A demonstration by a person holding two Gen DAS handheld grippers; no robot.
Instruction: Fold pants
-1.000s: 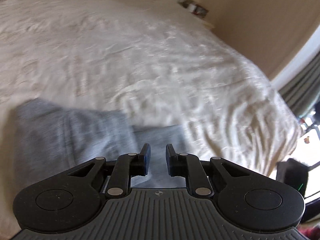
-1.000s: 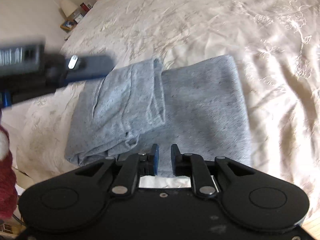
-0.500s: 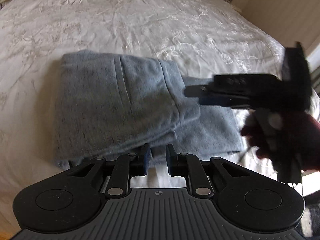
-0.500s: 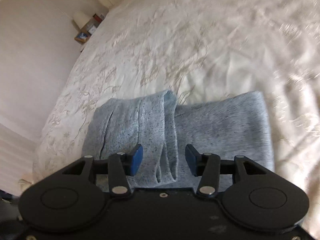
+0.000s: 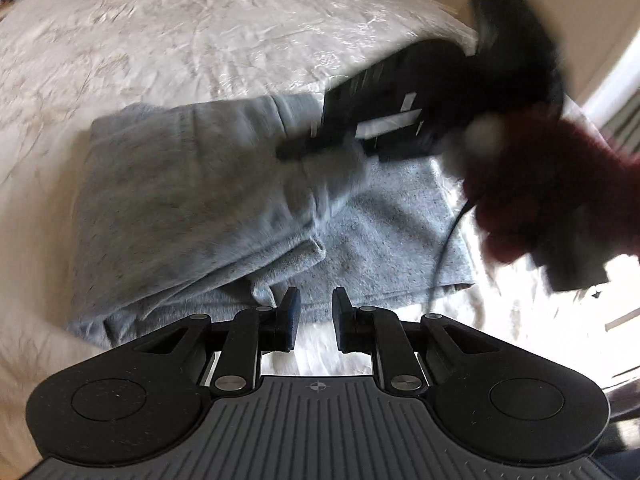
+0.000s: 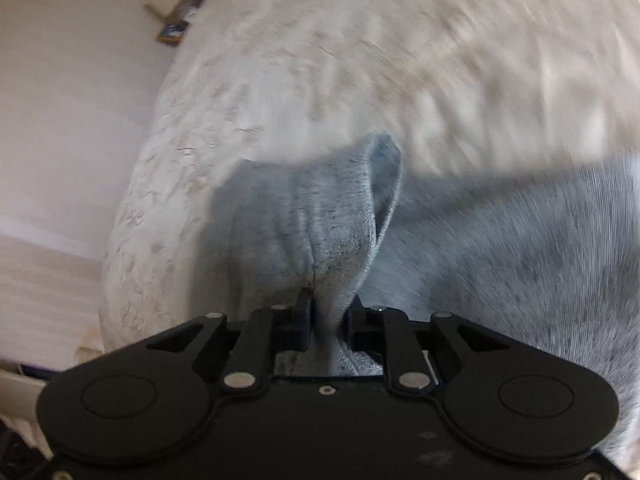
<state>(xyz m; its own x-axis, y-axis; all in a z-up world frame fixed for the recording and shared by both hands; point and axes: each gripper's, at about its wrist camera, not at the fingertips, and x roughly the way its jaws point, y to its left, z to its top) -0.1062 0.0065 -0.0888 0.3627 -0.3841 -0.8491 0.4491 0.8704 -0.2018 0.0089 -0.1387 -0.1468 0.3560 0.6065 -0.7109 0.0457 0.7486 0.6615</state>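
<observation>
Nothing readable anywhere, honestly. Only mark is a little crosshair symbol (image 5: 315, 387) moulded into the ribbed body of the left gripper (image 5: 313, 314), no letters or numbers.

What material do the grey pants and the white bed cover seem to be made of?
Grey pants: probably soft, matte jersey or fleece knit; heathered flecks show, and the fabric folds thickly. White bed cover: probably woven cloth with faint sheen; it carries a raised or embroidered floral pattern and fine creases.
</observation>
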